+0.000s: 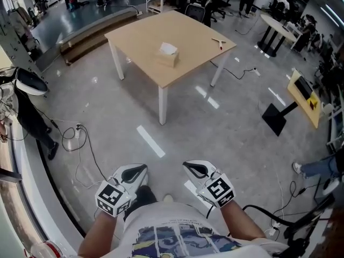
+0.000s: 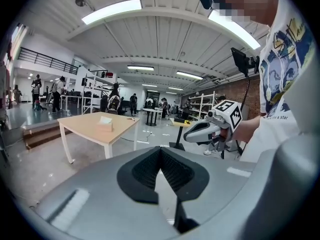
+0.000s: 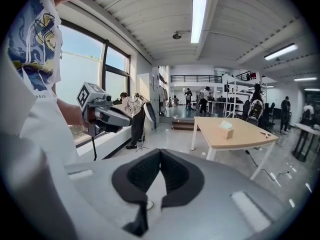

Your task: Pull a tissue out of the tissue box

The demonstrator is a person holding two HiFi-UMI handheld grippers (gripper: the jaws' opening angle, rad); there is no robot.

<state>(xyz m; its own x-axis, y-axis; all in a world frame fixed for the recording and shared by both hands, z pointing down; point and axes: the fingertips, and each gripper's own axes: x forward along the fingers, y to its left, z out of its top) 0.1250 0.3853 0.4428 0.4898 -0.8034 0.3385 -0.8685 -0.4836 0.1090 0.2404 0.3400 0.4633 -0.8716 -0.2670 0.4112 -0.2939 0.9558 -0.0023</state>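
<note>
A small tan tissue box with a white tissue sticking out of its top stands on a light wooden table far ahead. The box also shows in the left gripper view and the right gripper view. Both grippers are held close to the person's body, well short of the table. My left gripper is shut with nothing in it. My right gripper is also shut and holds nothing. Each gripper appears in the other's view, the right one and the left one.
A small pale tool lies at the table's right corner. Cables trail over the shiny grey floor between me and the table. A black stand base and a yellow board are at the right. A person in dark clothes stands at the left.
</note>
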